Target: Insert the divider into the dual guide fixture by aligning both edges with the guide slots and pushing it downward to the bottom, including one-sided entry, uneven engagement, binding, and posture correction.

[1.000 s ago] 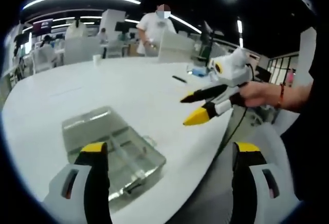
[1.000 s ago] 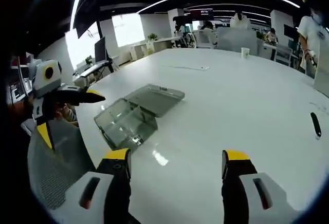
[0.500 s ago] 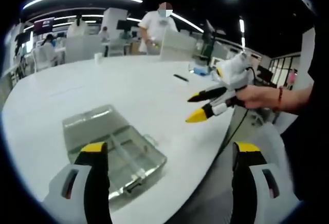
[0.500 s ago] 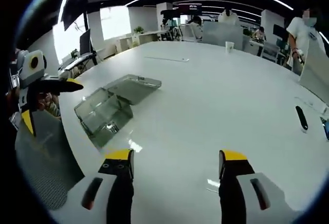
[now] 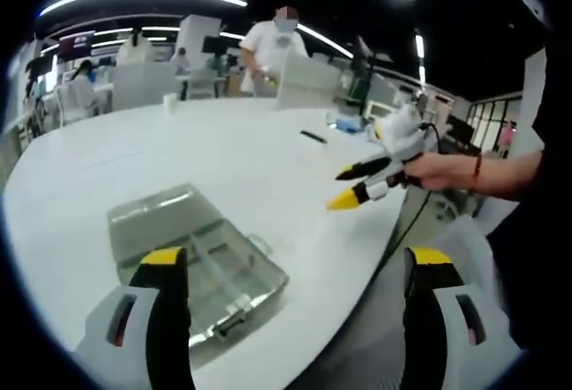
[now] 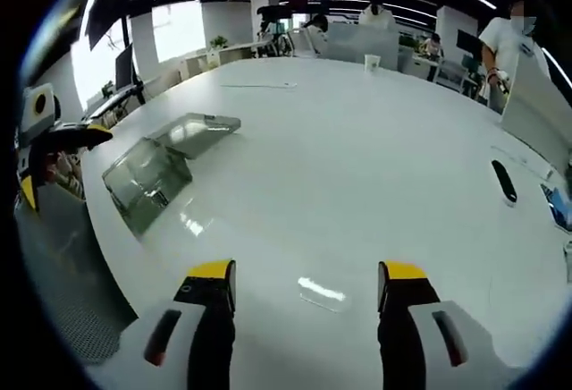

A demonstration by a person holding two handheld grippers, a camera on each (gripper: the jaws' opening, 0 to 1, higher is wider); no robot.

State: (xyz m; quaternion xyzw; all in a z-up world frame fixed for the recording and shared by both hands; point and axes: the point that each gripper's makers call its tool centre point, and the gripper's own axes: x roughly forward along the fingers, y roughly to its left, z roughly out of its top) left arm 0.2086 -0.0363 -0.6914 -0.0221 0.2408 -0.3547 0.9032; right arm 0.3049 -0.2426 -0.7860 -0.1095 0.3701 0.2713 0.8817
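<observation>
Left gripper view: the left gripper (image 5: 290, 287) has its fingers wide apart and empty, with the clear fixture (image 5: 198, 260) on the desk (image 5: 223, 153) just ahead of its left finger. The right gripper (image 6: 304, 318), fingers also apart, faces bare desk, with the fixture far off to their left. No divider can be made out; reaching blindly risks knocking the fixture.

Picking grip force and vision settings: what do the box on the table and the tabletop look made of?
Box: looks like clear hard plastic, since the table shows through its walls and lid and the edges catch glints. Small metal-looking clasps at its front edge, hard to confirm. Tabletop: white, smooth, glossy, mirroring the ceiling lights; probably laminate or painted board, cannot tell which.
</observation>
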